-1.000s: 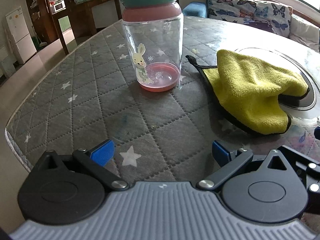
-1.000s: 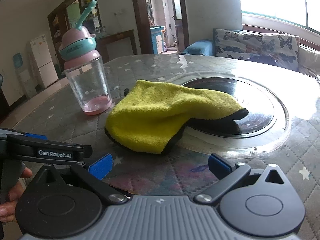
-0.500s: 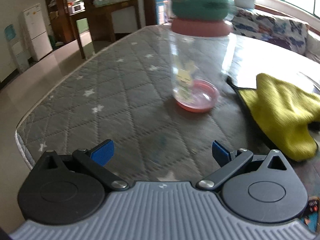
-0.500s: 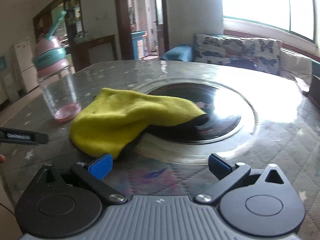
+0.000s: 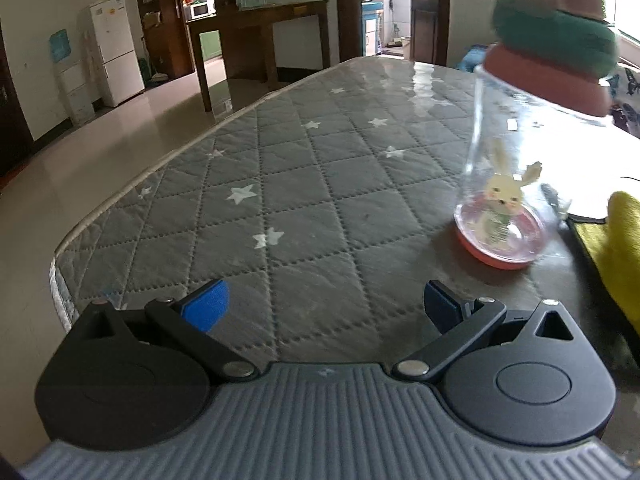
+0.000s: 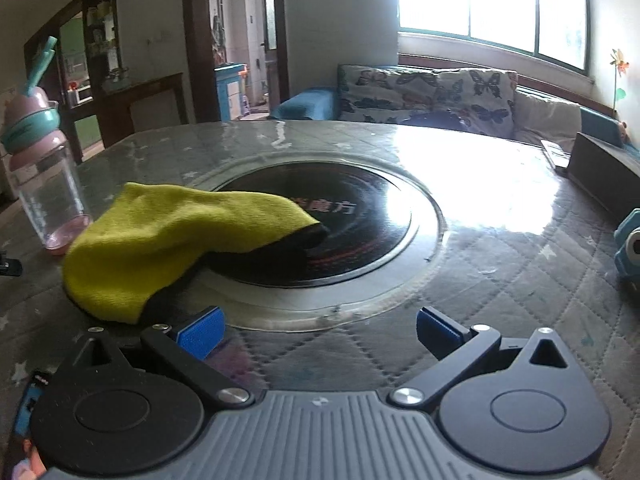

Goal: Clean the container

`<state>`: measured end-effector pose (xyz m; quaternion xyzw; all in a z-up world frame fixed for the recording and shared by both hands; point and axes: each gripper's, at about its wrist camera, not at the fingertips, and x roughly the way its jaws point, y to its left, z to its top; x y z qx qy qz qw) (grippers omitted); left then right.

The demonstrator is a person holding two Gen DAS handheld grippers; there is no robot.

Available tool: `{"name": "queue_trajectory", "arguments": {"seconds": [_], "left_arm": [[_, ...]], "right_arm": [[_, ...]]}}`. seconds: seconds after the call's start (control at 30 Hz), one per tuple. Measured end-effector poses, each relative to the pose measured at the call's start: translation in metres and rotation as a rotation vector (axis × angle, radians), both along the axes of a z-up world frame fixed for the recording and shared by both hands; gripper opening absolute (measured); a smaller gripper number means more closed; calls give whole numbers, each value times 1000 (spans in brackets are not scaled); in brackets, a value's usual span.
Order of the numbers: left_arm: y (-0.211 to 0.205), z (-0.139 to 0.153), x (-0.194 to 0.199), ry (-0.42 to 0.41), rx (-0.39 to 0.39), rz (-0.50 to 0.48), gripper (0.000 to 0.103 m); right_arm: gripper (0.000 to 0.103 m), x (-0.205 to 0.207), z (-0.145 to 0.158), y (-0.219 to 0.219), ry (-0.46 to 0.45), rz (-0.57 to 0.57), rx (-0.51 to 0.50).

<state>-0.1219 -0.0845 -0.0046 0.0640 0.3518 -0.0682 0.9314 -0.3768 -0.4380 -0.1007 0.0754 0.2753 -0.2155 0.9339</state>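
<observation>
Container: clear plastic sippy bottle (image 5: pixel 516 184), standing upright on the surface (image 5: pixel 312 200), cap on. Body is transparent, slightly tapered toward the top, with a printed rabbit figure and small stars on the wall; base is pink. Cap stack is pink collar, teal ring, pink dome, with a teal straw (image 6: pixel 40 66) angled up out of it in the right wrist view. No liquid can be made out inside.

Yellow cloth (image 6: pixel 172 240): plush, microfibre-like pile, dark edging and dark underside. It lies bunched in a soft heap just beside the bottle, one end draped over the rim of the round glass inset (image 6: pixel 416 248). Likely parked there as the wiping tool, within reach of either side.

Surface covering: grey quilted fabric, diamond stitching, white stars, under a glossy clear layer that throws window glare.

Left hand-held gripper (image 5: pixel 326 304): jaws spread wide, nothing between the blue pads, low over the surface with the bottle ahead and to its right. Right hand-held gripper (image 6: pixel 320 330): also spread wide and empty, low at the near edge of the inset; cloth ahead-left of it.

Judgement: bottle capped and cloth free fits either a wipe yet to come or one already finished. The bottle's smooth wall would probably slip in a light pinch; the cloth should compress and grip easily.
</observation>
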Motion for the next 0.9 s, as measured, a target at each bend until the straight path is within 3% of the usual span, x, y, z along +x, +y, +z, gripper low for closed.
{"name": "queue_trajectory", "arguments": {"seconds": [0.33, 0.9], "left_arm": [[10, 0, 18, -61, 4, 41, 103], [28, -8, 67, -48, -74, 59, 103]], "right_arm": [[103, 2, -5, -30, 16, -73, -11], [103, 10, -11, -70, 58, -149, -18]]}}
